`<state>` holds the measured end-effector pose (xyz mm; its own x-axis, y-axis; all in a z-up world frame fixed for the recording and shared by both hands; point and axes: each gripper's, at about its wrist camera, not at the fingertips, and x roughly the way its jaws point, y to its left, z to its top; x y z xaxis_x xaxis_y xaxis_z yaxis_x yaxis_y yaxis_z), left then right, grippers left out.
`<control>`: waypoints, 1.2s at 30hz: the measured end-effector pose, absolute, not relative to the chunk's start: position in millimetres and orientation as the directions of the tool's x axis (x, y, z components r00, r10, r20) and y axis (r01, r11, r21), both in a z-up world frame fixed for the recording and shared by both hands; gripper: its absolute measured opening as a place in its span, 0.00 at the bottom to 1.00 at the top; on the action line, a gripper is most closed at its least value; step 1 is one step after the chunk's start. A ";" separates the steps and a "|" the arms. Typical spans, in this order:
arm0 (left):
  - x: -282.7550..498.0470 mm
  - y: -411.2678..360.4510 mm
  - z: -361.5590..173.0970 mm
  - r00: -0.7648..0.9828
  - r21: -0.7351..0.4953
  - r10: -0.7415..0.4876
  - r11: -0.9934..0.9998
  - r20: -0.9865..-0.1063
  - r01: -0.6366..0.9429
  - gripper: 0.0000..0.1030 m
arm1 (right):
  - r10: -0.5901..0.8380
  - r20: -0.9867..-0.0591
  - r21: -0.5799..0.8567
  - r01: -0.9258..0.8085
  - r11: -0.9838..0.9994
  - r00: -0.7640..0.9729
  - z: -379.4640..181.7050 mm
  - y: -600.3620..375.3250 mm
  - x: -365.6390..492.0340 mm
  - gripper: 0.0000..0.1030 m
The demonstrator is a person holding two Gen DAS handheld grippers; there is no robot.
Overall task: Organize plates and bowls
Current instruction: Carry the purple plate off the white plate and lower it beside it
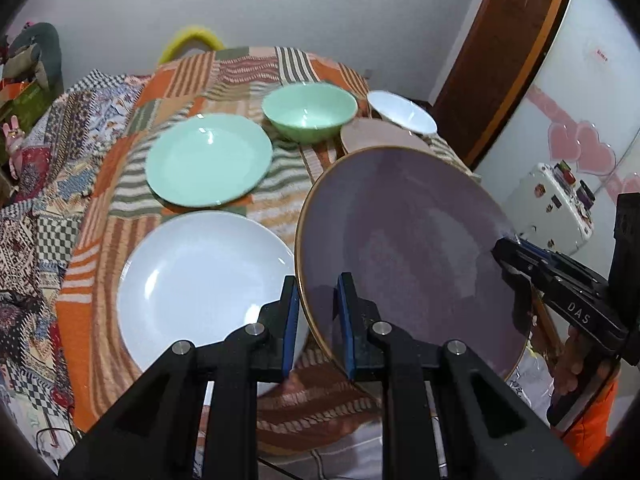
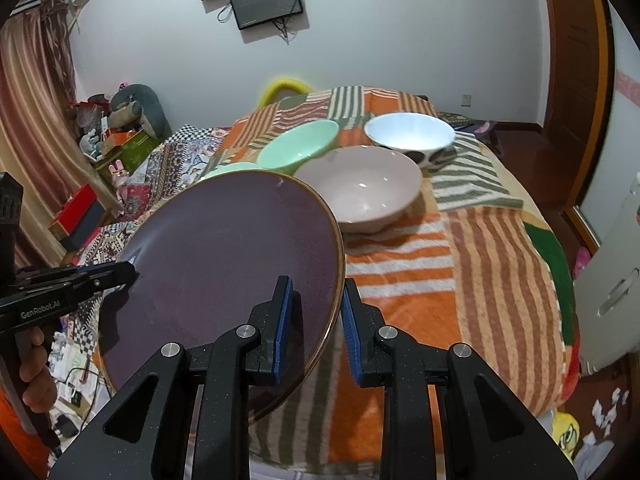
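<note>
A purple plate (image 1: pixel 408 240) with a gold rim is held tilted above the table by both grippers. My left gripper (image 1: pixel 318 320) is shut on its left rim, and my right gripper (image 2: pixel 316 320) is shut on the rim of the same plate (image 2: pixel 232 264) at its right. Each gripper also shows in the other's view, clamped on the far edge: the right gripper (image 1: pixel 504 250) and the left gripper (image 2: pixel 128 271). On the patchwork cloth lie a white plate (image 1: pixel 200 280), a green plate (image 1: pixel 208 160), a green bowl (image 1: pixel 310 114), a pink bowl (image 2: pixel 360 188) and a white bowl (image 2: pixel 412 132).
The table (image 2: pixel 480 280) is covered by an orange striped patchwork cloth and drops off at the right and front. A white cabinet (image 1: pixel 552 204) and a wooden door (image 1: pixel 508 52) stand to the right. A person's hand (image 2: pixel 36 384) grips the left handle. Clutter lies on the floor at left.
</note>
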<state>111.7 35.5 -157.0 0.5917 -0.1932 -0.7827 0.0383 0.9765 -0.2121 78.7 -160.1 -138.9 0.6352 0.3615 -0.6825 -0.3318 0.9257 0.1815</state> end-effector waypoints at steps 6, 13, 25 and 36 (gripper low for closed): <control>120.4 16.5 -178.3 0.526 -0.204 -0.198 0.978 -0.827 0.048 0.18 | 0.346 -0.706 0.190 -0.305 0.933 0.618 -155.0 -180.1 75.4 0.21; 131.2 0.4 -201.8 0.452 -0.191 -0.196 0.980 -0.870 0.057 0.18 | 0.333 -0.743 0.212 -0.269 0.940 0.581 -178.5 -194.6 79.1 0.21; 161.0 -9.3 -232.7 0.366 -0.175 -0.181 0.983 -0.913 0.050 0.18 | 0.331 -0.774 0.239 -0.235 0.942 0.540 -202.5 -202.8 93.5 0.21; 174.5 -7.1 -249.3 0.335 -0.185 -0.182 0.982 -0.924 0.026 0.18 | 0.337 -0.782 0.251 -0.231 0.940 0.523 -212.5 -202.9 98.6 0.21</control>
<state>174.5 -7.1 -249.3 0.3351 -0.1823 -0.9244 0.0255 0.9825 -0.1845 98.6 -202.9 -212.5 0.5234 0.3373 -0.7825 -0.2309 0.9401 0.2509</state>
